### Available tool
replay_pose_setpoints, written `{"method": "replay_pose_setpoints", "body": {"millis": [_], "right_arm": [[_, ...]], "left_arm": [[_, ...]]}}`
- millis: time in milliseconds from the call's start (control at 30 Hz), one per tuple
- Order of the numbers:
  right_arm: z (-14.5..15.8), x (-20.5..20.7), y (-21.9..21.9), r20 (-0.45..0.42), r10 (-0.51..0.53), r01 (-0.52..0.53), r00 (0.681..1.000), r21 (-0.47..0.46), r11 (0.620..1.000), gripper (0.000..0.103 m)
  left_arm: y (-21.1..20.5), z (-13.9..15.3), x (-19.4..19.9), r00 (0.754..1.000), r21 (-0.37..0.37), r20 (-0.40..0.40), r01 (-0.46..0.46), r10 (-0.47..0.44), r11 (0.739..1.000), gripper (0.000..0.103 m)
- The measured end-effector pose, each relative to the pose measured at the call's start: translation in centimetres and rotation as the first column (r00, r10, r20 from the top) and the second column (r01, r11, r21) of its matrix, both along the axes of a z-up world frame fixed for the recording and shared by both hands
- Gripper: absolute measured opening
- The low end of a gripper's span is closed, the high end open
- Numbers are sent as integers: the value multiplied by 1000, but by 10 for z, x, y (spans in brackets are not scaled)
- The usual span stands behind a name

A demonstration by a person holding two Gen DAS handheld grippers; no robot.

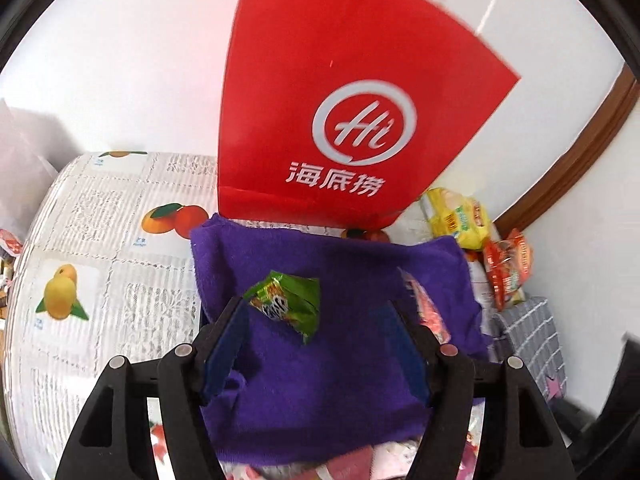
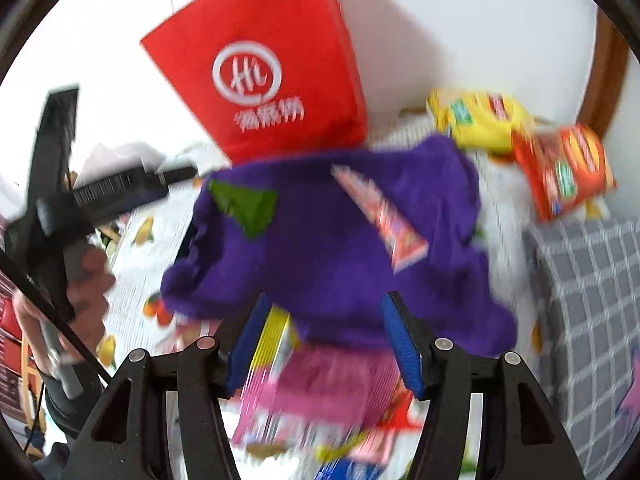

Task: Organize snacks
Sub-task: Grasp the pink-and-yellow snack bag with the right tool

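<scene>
A purple cloth [image 1: 332,320] lies on the table, in front of a red paper bag [image 1: 332,100]. A green snack packet [image 1: 290,302] lies on the cloth, just ahead of my open left gripper [image 1: 320,320], near its left finger. A pink-red snack stick [image 2: 380,216] lies on the cloth [image 2: 332,248] in the right wrist view, where the green packet [image 2: 248,206] and red bag [image 2: 260,64] also show. My right gripper [image 2: 324,316] is open above a pink snack pack [image 2: 324,392] at the cloth's near edge. The right view is blurred.
A yellow snack bag [image 2: 476,120] and an orange-red snack bag [image 2: 560,168] lie at the back right by the wall. A grey checked cloth [image 2: 588,300] lies at the right. The table has a fruit-print cover [image 1: 100,260]. More packets lie near the front edge.
</scene>
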State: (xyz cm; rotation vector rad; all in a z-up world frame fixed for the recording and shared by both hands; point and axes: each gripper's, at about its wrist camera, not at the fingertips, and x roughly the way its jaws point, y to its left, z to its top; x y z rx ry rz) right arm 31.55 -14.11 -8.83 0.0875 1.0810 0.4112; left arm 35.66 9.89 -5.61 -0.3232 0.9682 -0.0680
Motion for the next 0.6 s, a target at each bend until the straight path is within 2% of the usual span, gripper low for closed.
{"method": "replay_pose_setpoints", "body": {"millis": [100, 200, 267, 367, 500, 600], "right_arm": [[-11, -21, 13, -25, 23, -24, 999, -22, 999, 67], [-17, -32, 28, -21, 29, -30, 999, -66, 997, 75], [-22, -35, 40, 4, 17, -16, 1000, -143, 990, 80], [-32, -32, 48, 29, -3, 10, 1000, -261, 965, 80], [-49, -31, 56, 23, -6, 14, 1000, -365, 931, 80], [-47, -40, 48, 43, -18, 32, 999, -357, 934, 65]], "left_arm": [[1, 6, -17, 1000, 9, 7, -5, 5, 1000, 68], [5, 7, -35, 1000, 42, -8, -3, 4, 999, 68], [9, 5, -47, 1000, 53, -11, -9, 9, 999, 68], [16, 1, -63, 1000, 48, -17, -19, 20, 999, 68], [23, -6, -85, 999, 66, -29, -15, 17, 998, 68], [25, -11, -97, 999, 73, -31, -17, 19, 997, 68]]}}
